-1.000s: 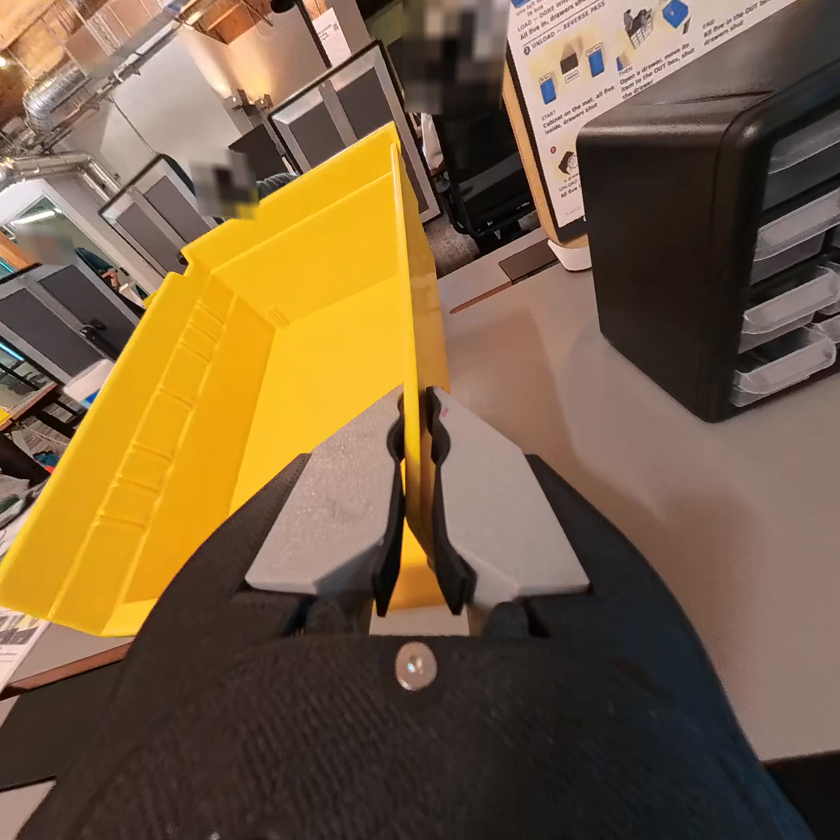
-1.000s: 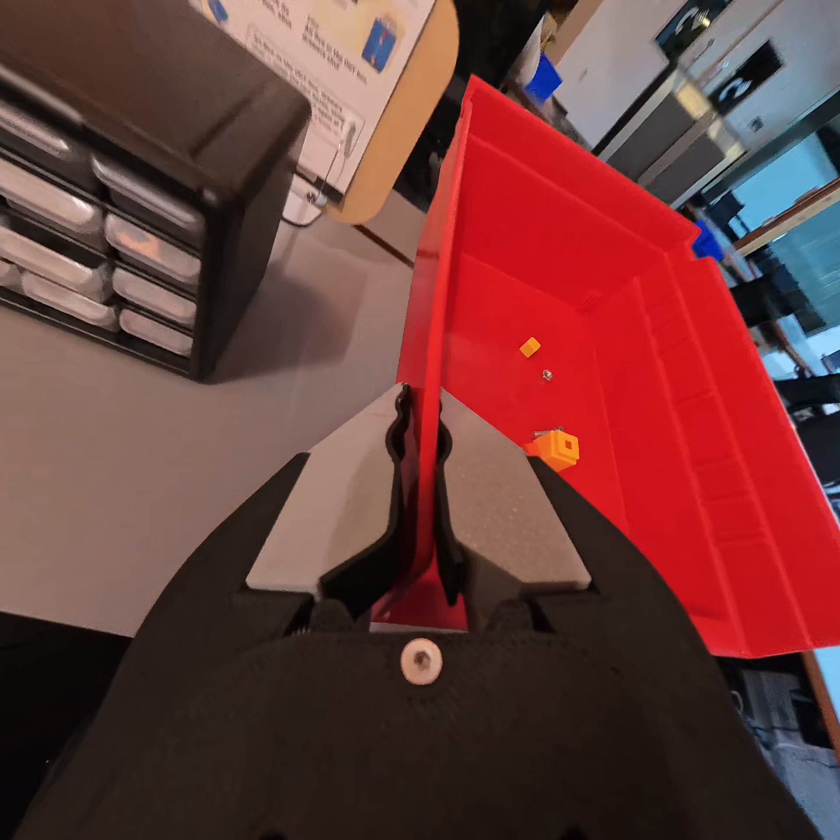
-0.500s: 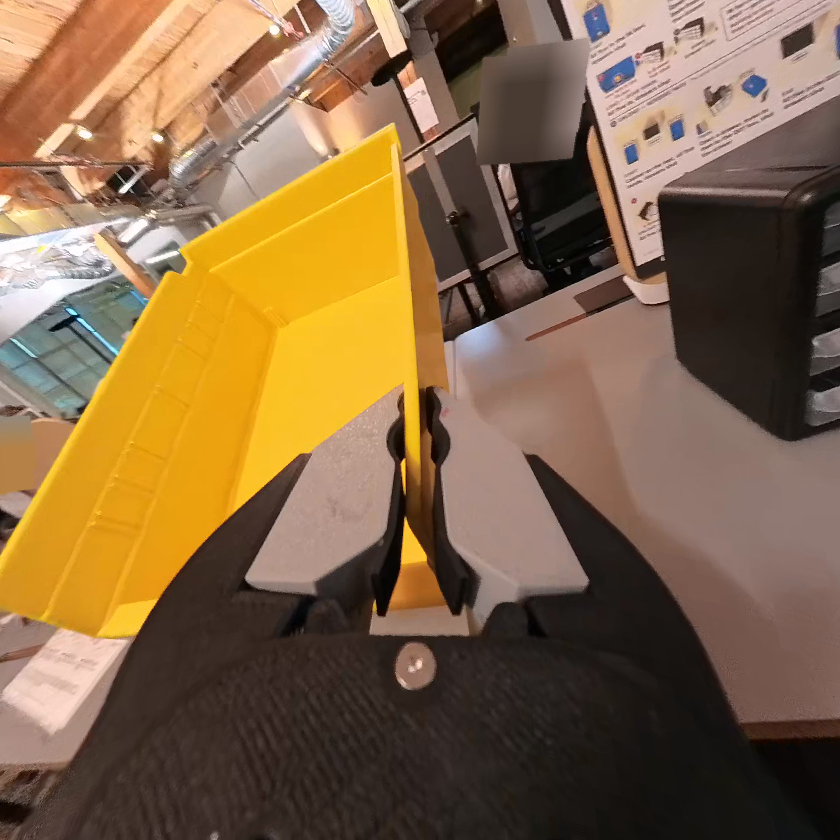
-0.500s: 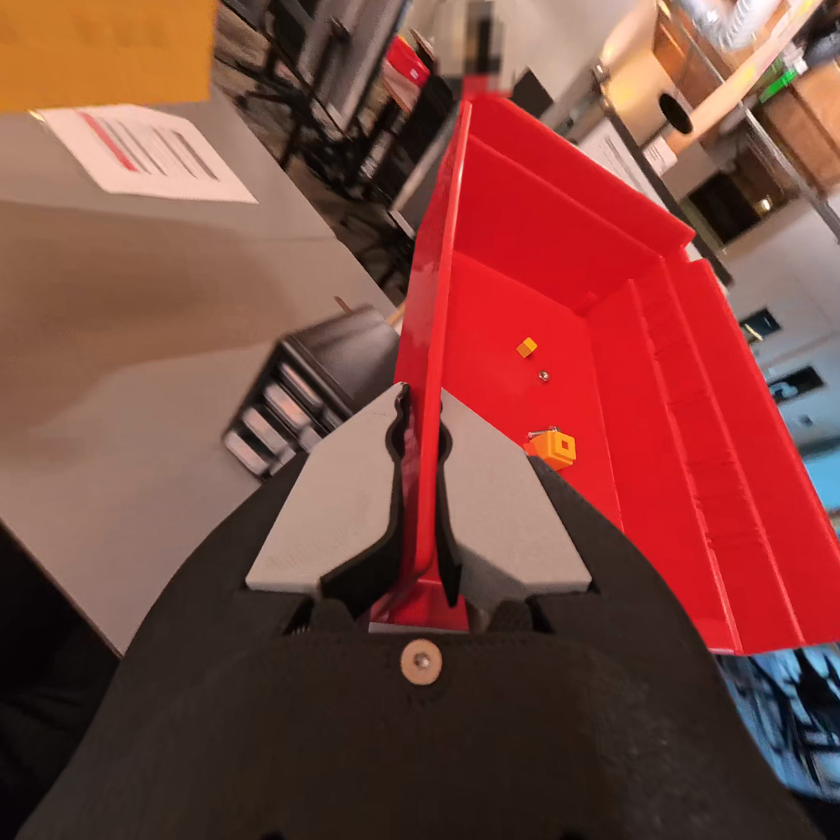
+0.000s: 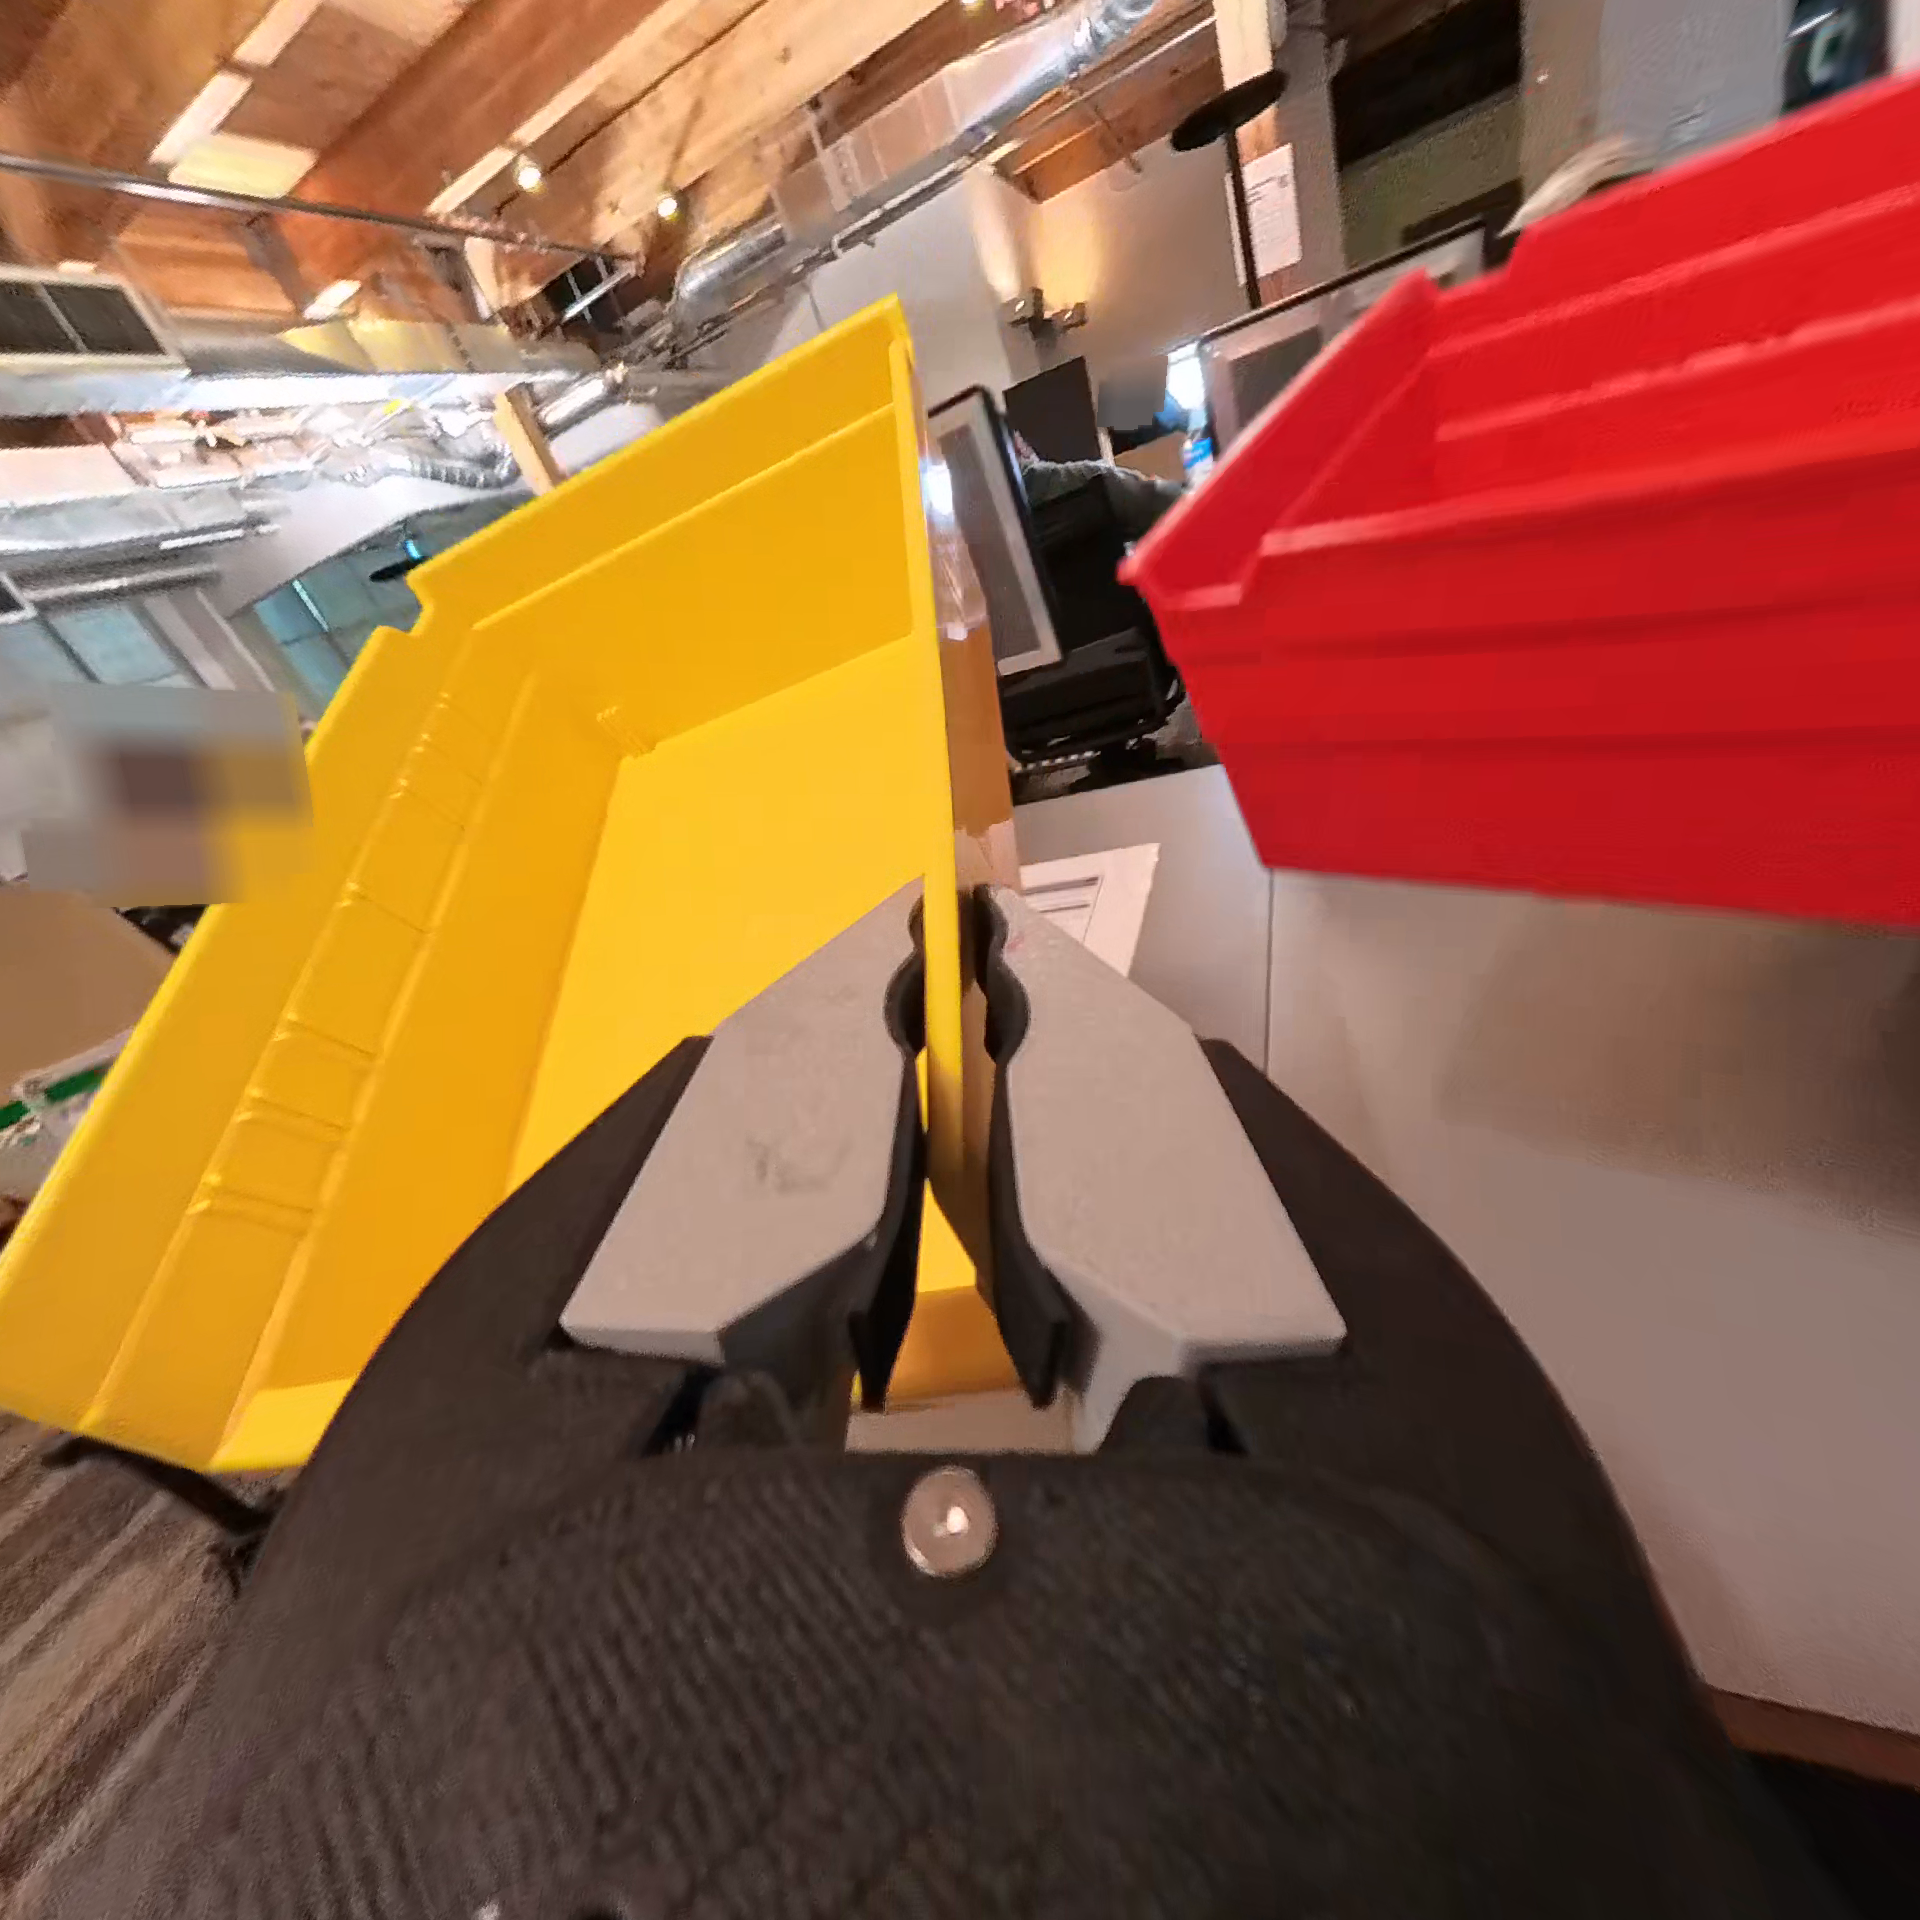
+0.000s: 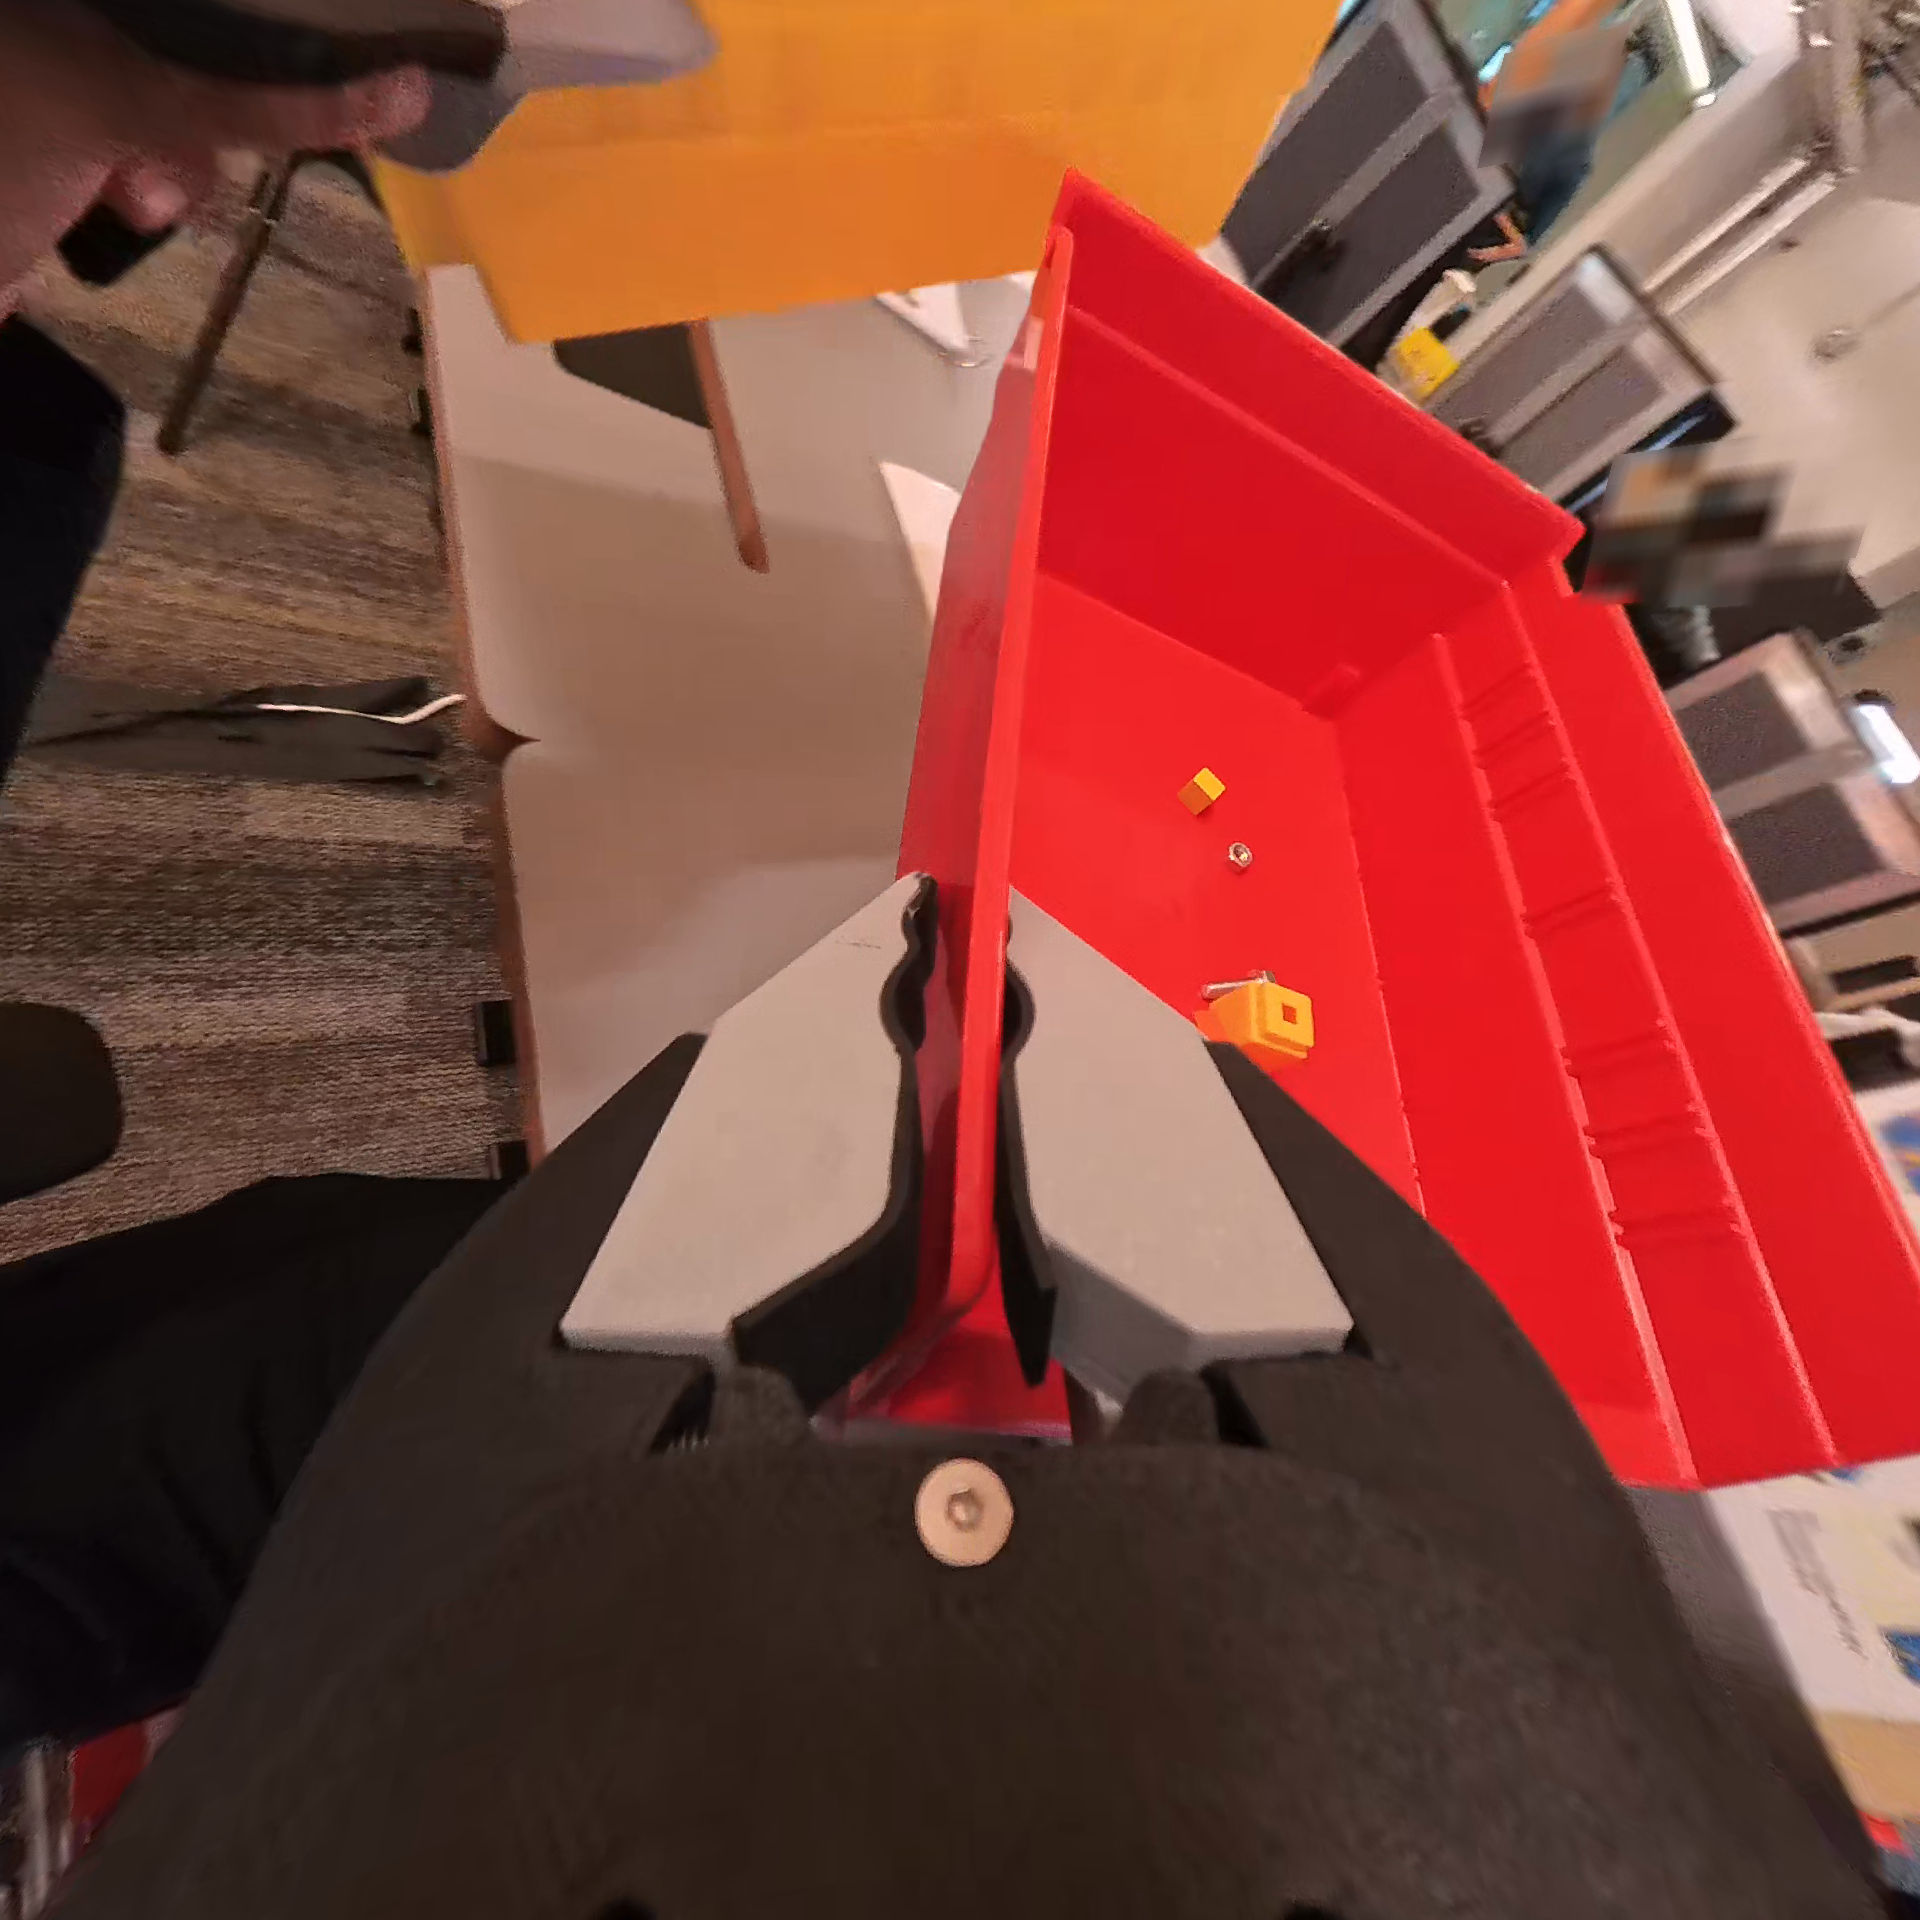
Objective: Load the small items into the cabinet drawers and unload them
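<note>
Left gripper [image 5: 948, 914] clamped on yellow bin [image 5: 665, 790] wall, centre frame, bin bare inside. Right gripper [image 6: 966, 904] pinched red bin [image 6: 1455, 935] wall; inside, right of centre, orange cube [image 6: 1262, 1023], screw [image 6: 1236, 985], nut [image 6: 1238, 854], tiny yellow cube [image 6: 1201, 792].

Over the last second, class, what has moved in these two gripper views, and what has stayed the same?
Both bins have swung away from the black drawer cabinet, which has left both views; the red bin now shows in the left view. Unchanged: the left gripper clamps the yellow bin wall, the right gripper the red bin wall, and the small items lie inside it.
</note>
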Available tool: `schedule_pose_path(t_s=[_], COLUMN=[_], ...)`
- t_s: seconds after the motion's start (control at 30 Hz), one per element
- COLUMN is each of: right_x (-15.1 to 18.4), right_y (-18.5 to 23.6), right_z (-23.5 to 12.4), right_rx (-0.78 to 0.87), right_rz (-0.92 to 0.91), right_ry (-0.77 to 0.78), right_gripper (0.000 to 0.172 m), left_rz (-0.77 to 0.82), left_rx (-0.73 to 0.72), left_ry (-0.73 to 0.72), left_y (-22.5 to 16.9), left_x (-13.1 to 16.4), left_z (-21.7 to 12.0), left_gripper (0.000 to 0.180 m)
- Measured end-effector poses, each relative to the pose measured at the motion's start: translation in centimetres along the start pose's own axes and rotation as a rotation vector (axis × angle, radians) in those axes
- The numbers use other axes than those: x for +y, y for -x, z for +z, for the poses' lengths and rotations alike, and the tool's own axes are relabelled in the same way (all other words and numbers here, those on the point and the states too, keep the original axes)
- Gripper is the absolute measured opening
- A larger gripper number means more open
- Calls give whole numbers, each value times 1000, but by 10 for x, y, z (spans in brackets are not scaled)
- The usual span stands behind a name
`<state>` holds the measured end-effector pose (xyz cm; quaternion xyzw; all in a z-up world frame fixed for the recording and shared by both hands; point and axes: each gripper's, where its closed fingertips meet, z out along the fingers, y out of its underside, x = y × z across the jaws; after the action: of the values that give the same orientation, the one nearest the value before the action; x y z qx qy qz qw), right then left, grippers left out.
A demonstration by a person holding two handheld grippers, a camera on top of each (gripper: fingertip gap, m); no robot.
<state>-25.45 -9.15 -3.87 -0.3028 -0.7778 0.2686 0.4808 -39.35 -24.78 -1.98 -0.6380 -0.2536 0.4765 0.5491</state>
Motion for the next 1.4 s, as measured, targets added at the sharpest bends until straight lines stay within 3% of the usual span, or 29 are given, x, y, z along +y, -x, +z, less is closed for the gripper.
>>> schedule_pose_path(t_s=[0.13,0.33,0.6,0.67,0.73,0.87,1.03,1.23,1.4], right_x=[25,90,102,105,96,89,108,172,248], right_y=[41,89,68,60,53,38,9,-17,-44], right_z=[38,112,193,196,181,140,63,-24,-107], right_rx=[-81,-155,46,86,88,67,74,70,180], right_rz=[44,164,310,296,313,370,416,445,456], right_ry=[25,167,215,239,151,61,-25,5,127], right_gripper=[4,4,5,7,4,21,20,21,18], left_rz=[-23,-13,105,162,178,133,198,262,286], left_rx=[-11,32,96,136,188,247,245,261,490], left_ry=[20,3,-21,-34,-48,-58,-64,-148,-302], left_y=[8,-5,-45,-60,-75,-96,-112,-140,-192], left_x=[9,6,-10,-12,-16,-24,-32,-64,-108], left_z=[4,9,14,15,15,18,11,-17,-77], left_gripper=[3,3,3,3,3,3,3,2,2])
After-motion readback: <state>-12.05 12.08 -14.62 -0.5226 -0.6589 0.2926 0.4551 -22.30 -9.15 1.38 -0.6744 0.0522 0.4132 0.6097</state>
